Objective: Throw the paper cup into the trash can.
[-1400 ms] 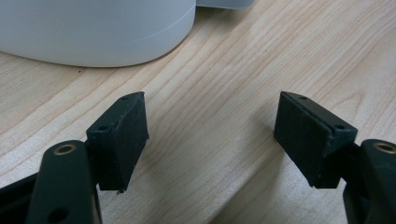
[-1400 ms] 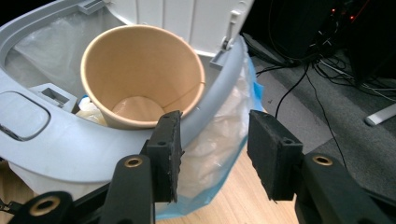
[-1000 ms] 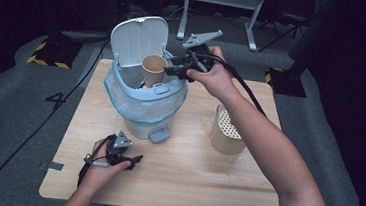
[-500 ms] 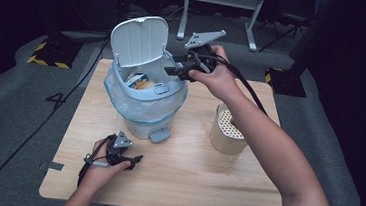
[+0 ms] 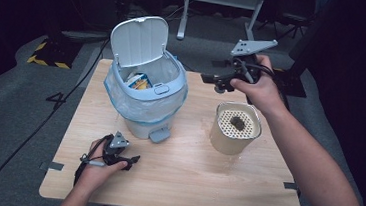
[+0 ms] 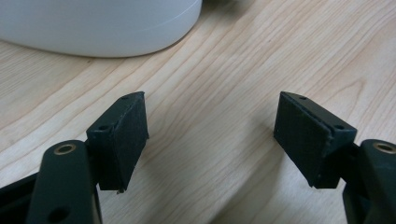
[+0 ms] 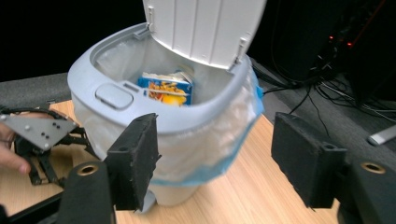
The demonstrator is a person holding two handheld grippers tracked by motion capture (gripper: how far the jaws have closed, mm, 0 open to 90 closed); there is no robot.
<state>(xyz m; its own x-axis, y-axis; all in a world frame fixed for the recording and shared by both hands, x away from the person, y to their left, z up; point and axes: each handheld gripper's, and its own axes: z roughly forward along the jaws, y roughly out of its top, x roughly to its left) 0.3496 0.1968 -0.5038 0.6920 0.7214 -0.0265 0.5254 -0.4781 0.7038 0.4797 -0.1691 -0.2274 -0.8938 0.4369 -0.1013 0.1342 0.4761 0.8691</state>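
While the right gripper (image 5: 212, 78) hangs above the bench (image 5: 184, 183) near its far right corner, its jaws have just been opening and now stand apart with nothing between them. It points left toward the bin (image 5: 144, 97), well clear of the rim.

Bin: pale blue-grey pedal type, standing in the far left part of the bench, a little in from the far edge. Lid (image 5: 138, 41) hinged up and back, near upright. A thin plastic liner (image 5: 140, 107) is folded out over the rim and hangs down the outside. Pedal (image 5: 159, 134) sticks out at the base toward the near edge.

Inside the bin, seen through the right gripper view: a carton (image 7: 166, 88) with blue and orange print, leaning against the back wall under the lid. Whatever lies below it is hidden by the rim.

Cream container (image 5: 235, 128) with a perforated top stands right of centre on the bench, just under the right forearm, apart from the bin. Dark small item sits on the perforated top; can't tell what it is.

Left gripper (image 5: 133, 159) rests low on the bench near the near left corner, held in the left hand (image 5: 97, 168). Its jaws are spread wide, bare wood between the pads (image 6: 121, 140), nothing grasped. Bin base shows just beyond its tips.
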